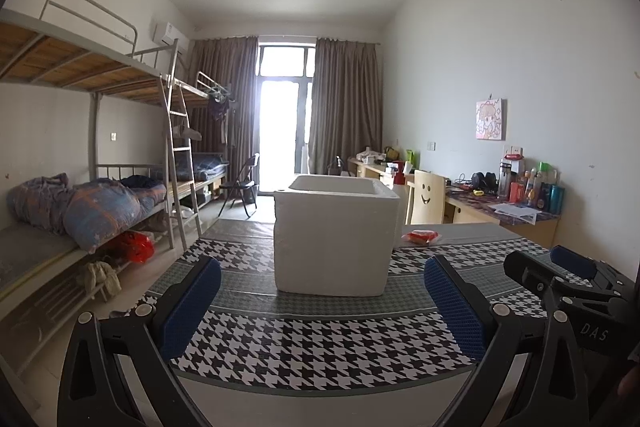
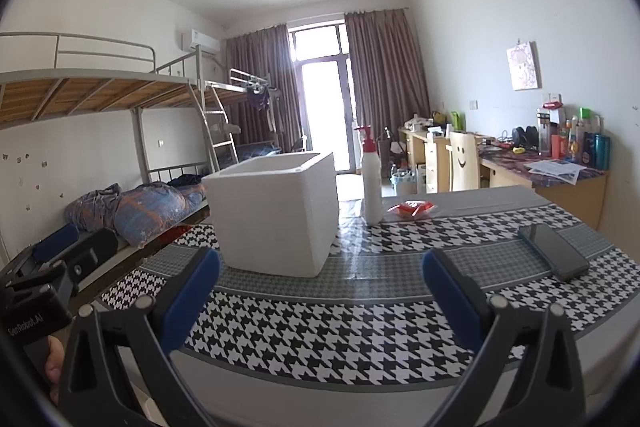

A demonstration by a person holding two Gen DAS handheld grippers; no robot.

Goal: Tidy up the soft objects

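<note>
A shared dormitory room was shown. Metal bunk beds (image 1: 100, 75) with ladders were lined along one wall, rumpled bedding (image 1: 76, 207) left on a lower bunk. Opposite the bunks, desks (image 2: 560, 175) were crowded with bottles and papers. Beyond the bunks, a curtained balcony door (image 1: 280, 115) was seen, with an air conditioner (image 1: 170, 33) mounted above them.

Left gripper (image 1: 322, 301): black plastic frame with triangular cut-outs, round silver rivets at the pivots, and blue ribbed pads (image 1: 192, 303) on both jaws. Right gripper (image 2: 320, 295): identical construction. Its housing carries white "DAS" lettering; the left unit's housing reads "GenRobot.AI".
</note>
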